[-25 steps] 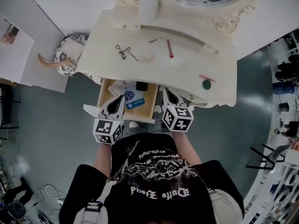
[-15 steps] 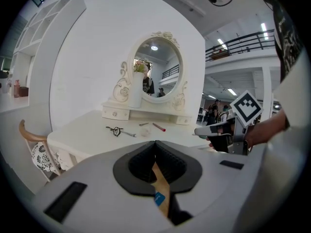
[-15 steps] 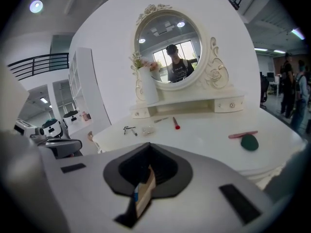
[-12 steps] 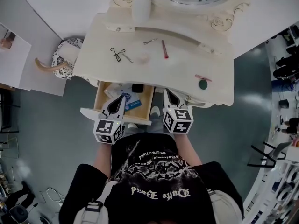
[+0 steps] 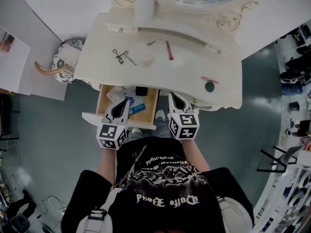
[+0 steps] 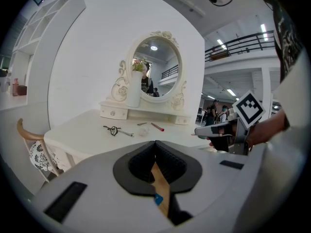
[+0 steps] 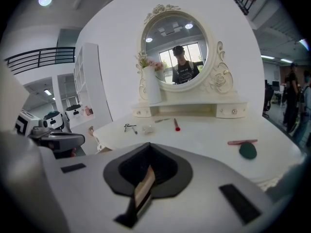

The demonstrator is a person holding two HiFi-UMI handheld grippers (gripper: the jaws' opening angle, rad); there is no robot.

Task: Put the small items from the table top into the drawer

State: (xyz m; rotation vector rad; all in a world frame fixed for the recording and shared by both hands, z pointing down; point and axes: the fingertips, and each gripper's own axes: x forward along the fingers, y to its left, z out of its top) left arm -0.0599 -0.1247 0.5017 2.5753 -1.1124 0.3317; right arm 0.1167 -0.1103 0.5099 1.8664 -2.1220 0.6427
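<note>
The cream dressing table [image 5: 194,64] carries an eyelash curler [image 5: 119,56], tweezers [image 5: 154,42], a red pencil [image 5: 169,50], a small clear item [image 5: 146,60], a pink stick [image 5: 210,79] and a green round piece [image 5: 210,87]. Below its front edge the drawer [image 5: 103,101] stands pulled out, with a black item [image 5: 141,91], a blue item [image 5: 137,108] and papers inside. My left gripper [image 5: 126,101] hovers over the drawer, jaws shut and empty [image 6: 155,143]. My right gripper [image 5: 171,95] hangs just right of the drawer, shut on nothing [image 7: 148,144].
An oval mirror [image 7: 177,52] and a white vase [image 5: 144,6] stand at the table's back. A chair with a patterned cushion [image 5: 65,59] sits left of the table. Grey floor surrounds it, and the person's body is close behind both grippers.
The table slides slightly left in the head view. The right gripper's cube has rolled a little. Both grippers stay near the drawer front; nothing is taken or let go.
</note>
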